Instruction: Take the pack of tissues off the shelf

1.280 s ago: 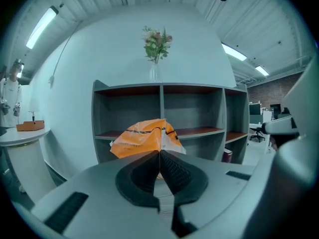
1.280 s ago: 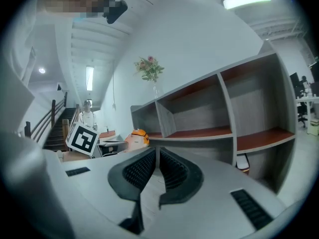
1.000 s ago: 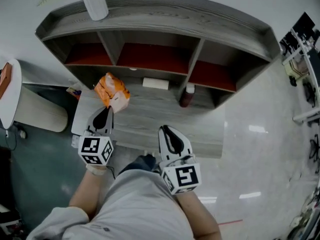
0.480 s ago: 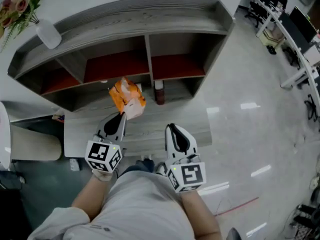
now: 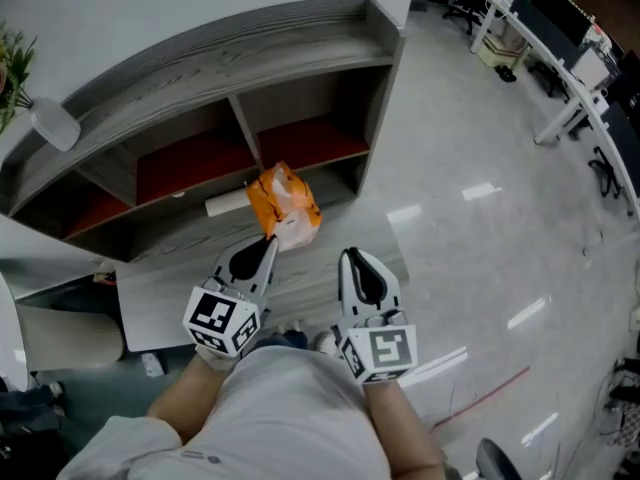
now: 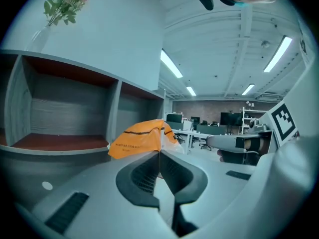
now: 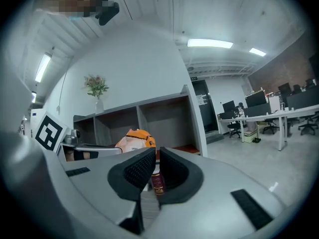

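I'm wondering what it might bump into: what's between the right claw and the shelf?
A dark red bottle stands there, showing past the right gripper in the right gripper view; the head view doesn't show it.

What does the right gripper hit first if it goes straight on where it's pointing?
Most likely the dark red bottle on the shelf: it sits dead in line beyond the right gripper. Depth is unclear, but nothing nearer shows.
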Available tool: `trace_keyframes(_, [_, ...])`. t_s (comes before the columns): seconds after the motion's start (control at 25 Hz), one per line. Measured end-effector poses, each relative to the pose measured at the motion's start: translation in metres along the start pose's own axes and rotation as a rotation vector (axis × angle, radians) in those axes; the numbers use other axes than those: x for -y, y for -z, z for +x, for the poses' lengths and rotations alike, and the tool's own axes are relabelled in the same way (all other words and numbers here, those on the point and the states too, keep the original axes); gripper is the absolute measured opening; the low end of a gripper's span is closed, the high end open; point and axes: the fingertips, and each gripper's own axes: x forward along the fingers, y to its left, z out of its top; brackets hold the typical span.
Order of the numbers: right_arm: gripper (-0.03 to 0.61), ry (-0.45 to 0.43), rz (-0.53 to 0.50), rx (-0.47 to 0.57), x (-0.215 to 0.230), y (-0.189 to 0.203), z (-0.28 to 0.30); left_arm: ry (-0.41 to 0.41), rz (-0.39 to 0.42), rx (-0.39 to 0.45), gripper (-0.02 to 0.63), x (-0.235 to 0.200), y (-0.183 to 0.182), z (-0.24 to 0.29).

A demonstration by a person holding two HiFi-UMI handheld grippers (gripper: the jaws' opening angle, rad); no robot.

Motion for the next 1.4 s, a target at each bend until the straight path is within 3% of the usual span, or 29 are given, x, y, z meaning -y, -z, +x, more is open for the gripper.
trace_keyframes(0.52, [0.035, 0.092, -0.023, 0.022, 0.024, -0.007, 0.005, 0.139, -0.020, 0.010, 0.018, 0.010, -0.002, 0.034])
trace_keyframes(1.4, [0.034, 0.131, -0.070, -0.005, 0.030, -0.007, 0.017, 0.169, -0.016, 0.003, 0.018, 0.005, -0.002, 0.043])
